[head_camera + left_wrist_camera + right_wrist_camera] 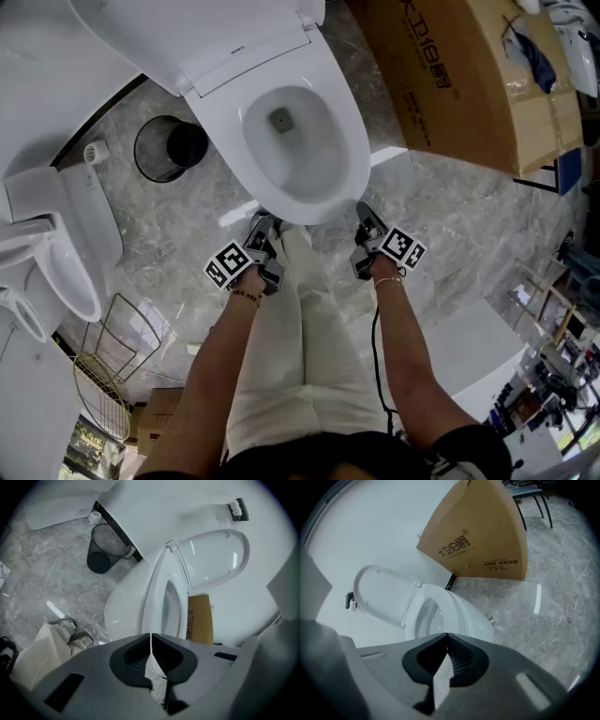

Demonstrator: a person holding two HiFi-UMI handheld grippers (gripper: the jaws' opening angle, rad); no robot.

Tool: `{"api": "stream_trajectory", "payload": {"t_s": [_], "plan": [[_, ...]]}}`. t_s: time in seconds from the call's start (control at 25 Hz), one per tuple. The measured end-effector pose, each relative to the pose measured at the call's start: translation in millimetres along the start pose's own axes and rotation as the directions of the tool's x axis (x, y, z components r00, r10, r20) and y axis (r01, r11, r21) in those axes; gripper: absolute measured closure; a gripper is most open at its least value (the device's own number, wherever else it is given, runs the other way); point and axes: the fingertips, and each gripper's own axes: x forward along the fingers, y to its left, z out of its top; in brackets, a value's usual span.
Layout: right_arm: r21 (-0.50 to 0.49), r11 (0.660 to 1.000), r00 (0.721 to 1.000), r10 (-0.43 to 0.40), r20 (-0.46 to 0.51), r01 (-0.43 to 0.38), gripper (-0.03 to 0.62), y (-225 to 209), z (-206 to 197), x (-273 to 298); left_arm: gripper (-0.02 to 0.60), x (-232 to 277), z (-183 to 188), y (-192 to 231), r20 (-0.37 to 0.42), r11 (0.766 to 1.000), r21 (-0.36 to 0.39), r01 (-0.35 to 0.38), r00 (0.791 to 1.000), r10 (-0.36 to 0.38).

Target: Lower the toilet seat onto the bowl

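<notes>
- Seemingly, found toilet seat already flat on bowl at 12 o'clock, lid upright.
- Held left gripper, right gripper pinched together, empty, at 6 o'clock.
- Needed only a flush-seating check.

Lit brightly and evenly, seemingly from above, with only soft, faint shadows. Pale glare streaks on the polished floor; toilet bowl close to white-out. Bowed hard at the edges in both gripper views, black in the corners, slightly soft nearest the lens.

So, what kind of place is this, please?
Probably a bathroom-fixture showroom or storeroom: one open toilet, a second toilet beside it, and a large printed cardboard box.
</notes>
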Motion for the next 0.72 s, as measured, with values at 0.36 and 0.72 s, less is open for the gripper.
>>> {"api": "stream_trajectory", "payload": {"t_s": [0.36, 0.72], "plan": [[-0.133, 0.991, 1.0, 0.019, 0.003, -0.019, 0.589, 36.0, -2.8, -5.1, 0.578, -19.7, 19.0, -31.3, 0.014, 0.982, 0.187, 0.032, 0.999, -0.036], [-0.425, 0.904, 0.998, 0.063, 0.032, -0.043, 0.589, 126.2, 22.0, -44.8, 0.578, -70.2, 61.5, -116.8, 0.144, 0.882, 0.47, 0.033, 0.983, -0.113]]}}
